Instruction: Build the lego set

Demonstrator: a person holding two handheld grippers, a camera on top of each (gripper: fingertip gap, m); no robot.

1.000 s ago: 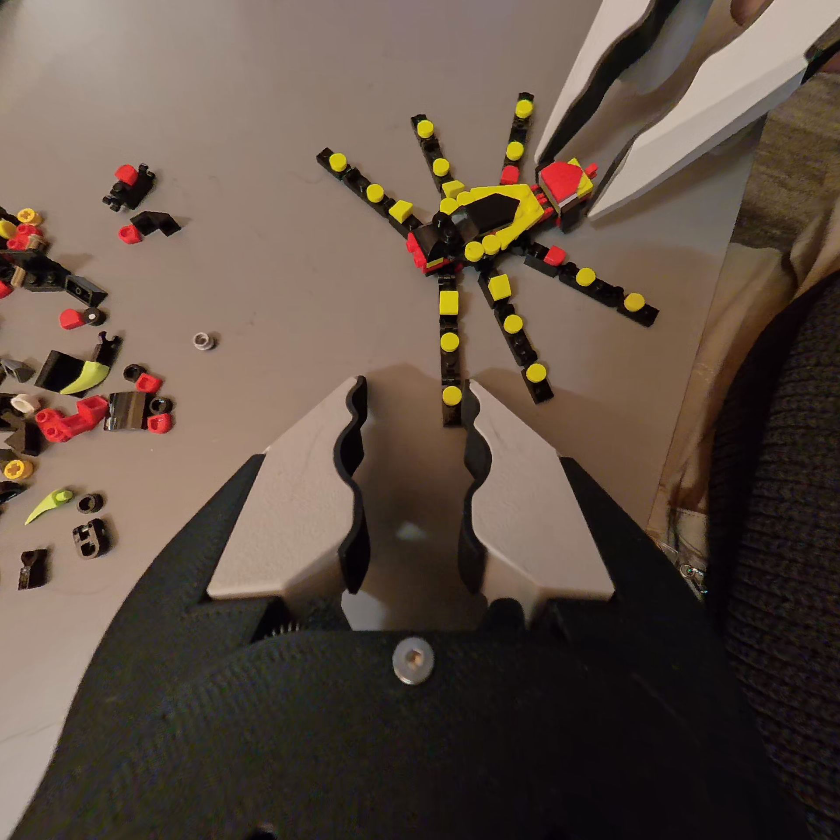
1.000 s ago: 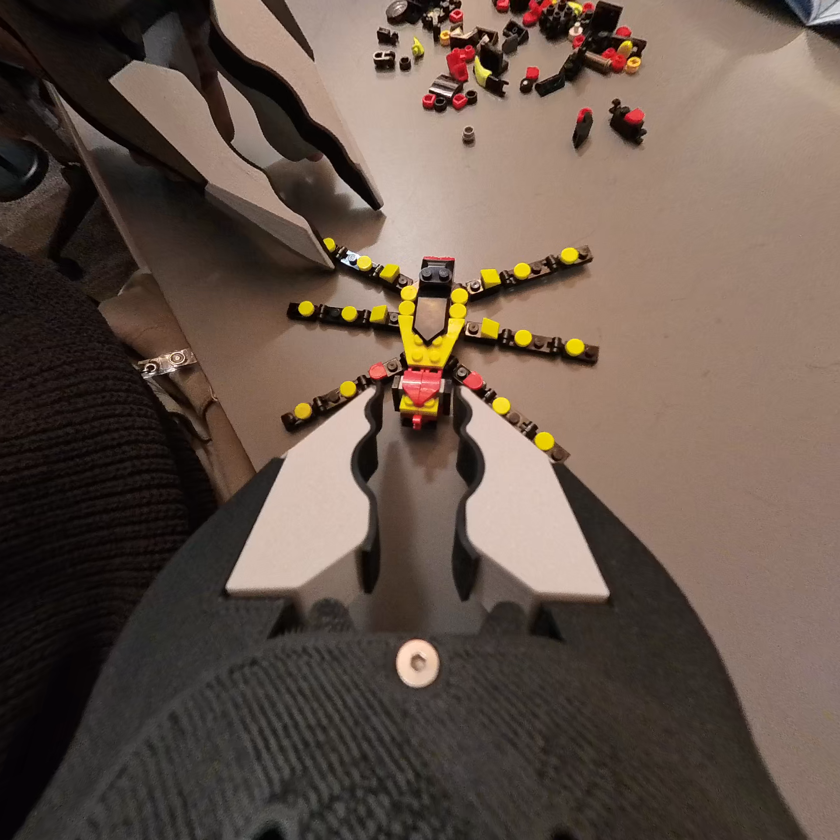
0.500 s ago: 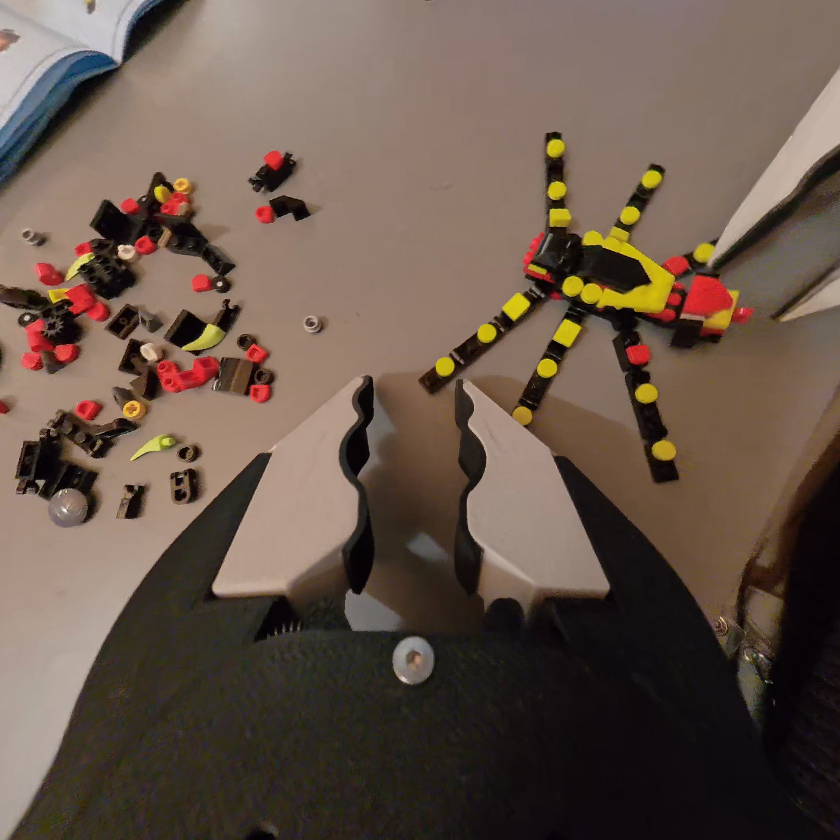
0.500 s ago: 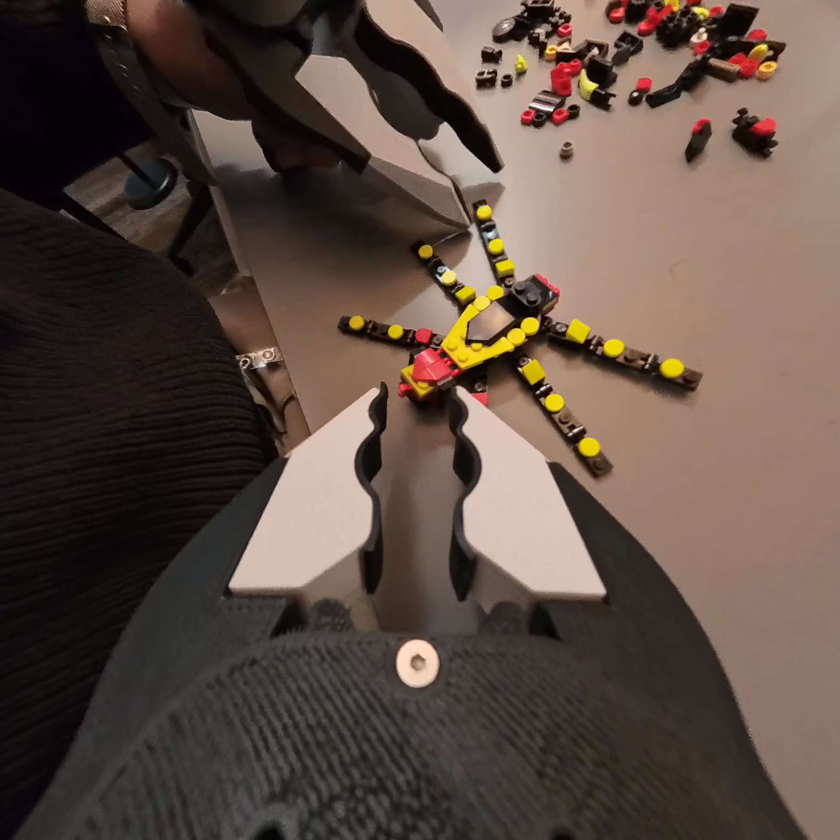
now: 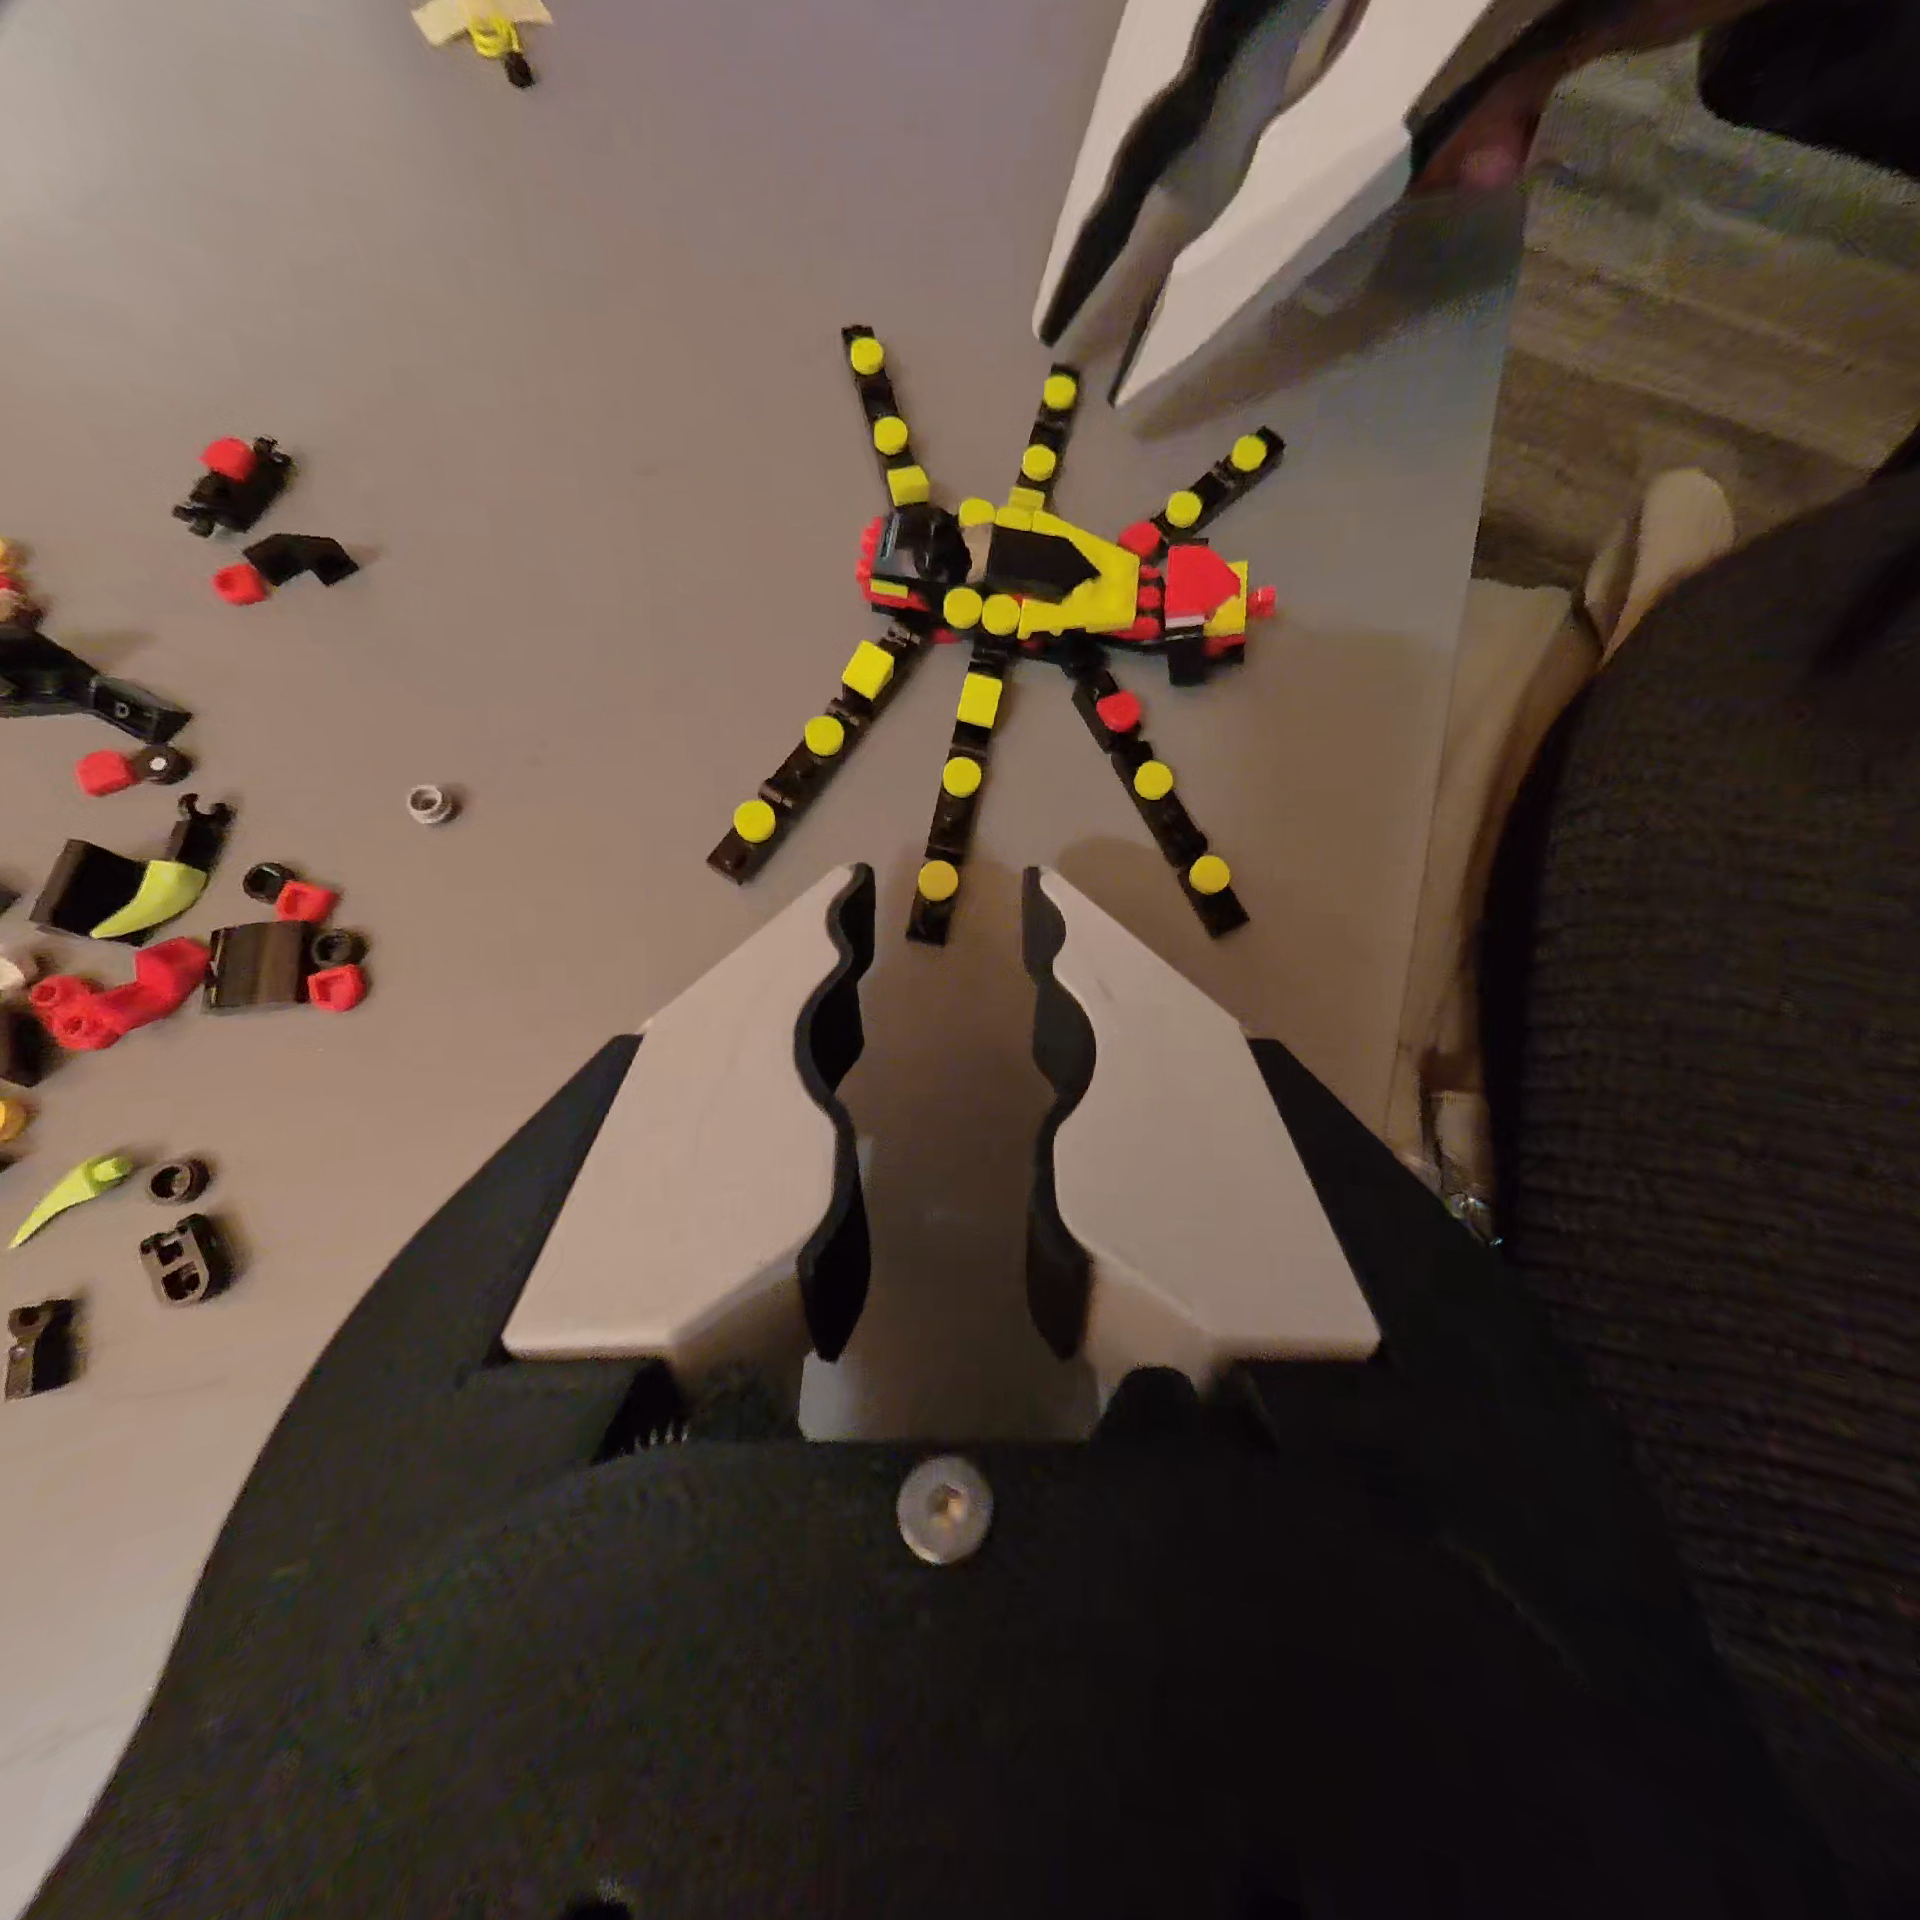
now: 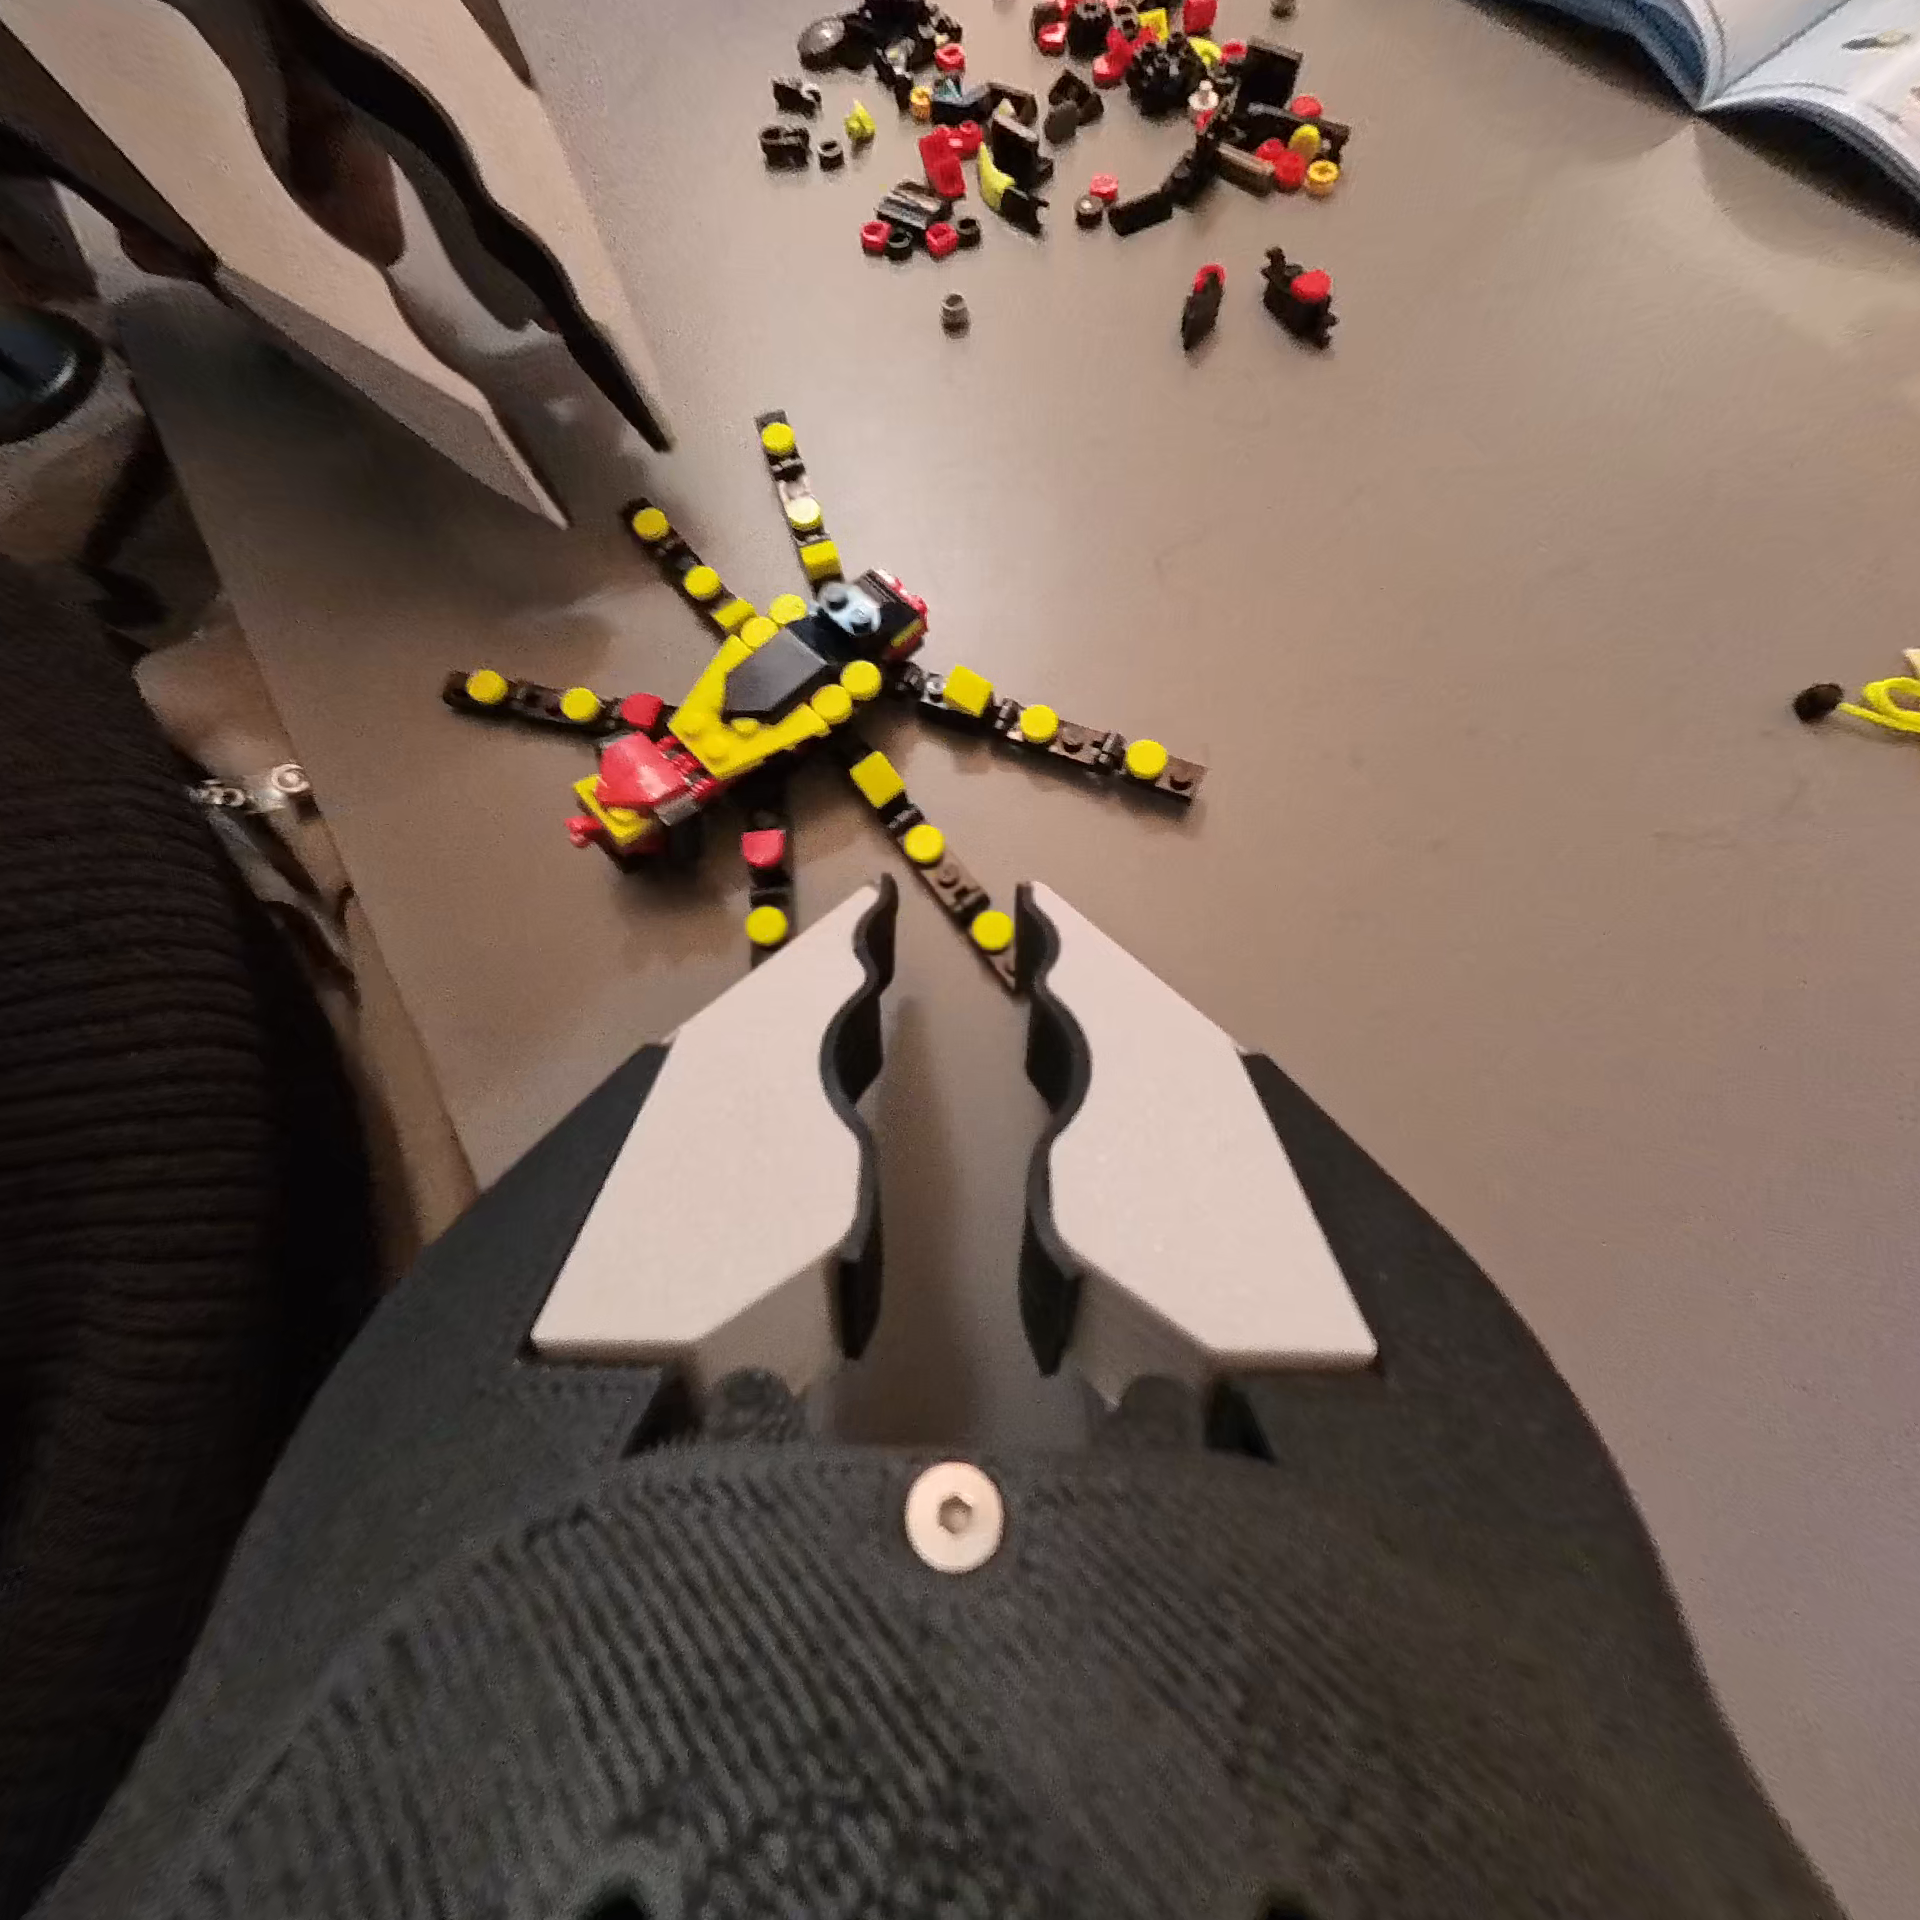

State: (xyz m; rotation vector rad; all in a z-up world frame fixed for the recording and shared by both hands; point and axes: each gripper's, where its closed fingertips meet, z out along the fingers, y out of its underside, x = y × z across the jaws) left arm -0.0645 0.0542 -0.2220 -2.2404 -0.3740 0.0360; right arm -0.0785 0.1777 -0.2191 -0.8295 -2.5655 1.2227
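Note:
A black, yellow and red lego spider (image 5: 1049,582) lies flat on the grey table (image 5: 623,260) near its right edge, with several black legs dotted with yellow studs. My left gripper (image 5: 945,883) is open and empty, its tips either side of the end of one leg. In the right wrist view the spider (image 6: 769,686) lies ahead and left. My right gripper (image 6: 954,894) is open and empty, its tips over the end of a leg (image 6: 935,883). Each gripper shows beyond the spider in the other's view, the right (image 5: 1091,353) and the left (image 6: 613,478).
Loose red, black and lime lego pieces (image 5: 156,914) lie scattered to the left; they show far ahead in the right wrist view (image 6: 1081,135). An open booklet (image 6: 1787,73) lies far right. A yellow piece (image 6: 1870,707) lies at the right. A dark knit sleeve (image 5: 1714,1039) borders the table edge. My hands' fingertips stand some 12 cm from each other. From the right gripper's tips to the spider (image 6: 769,686) is close to 6 cm.
The right gripper has let go of the spider's red rear end and drawn back to a leg. The spider has turned on the table. The left gripper is back over a leg tip.

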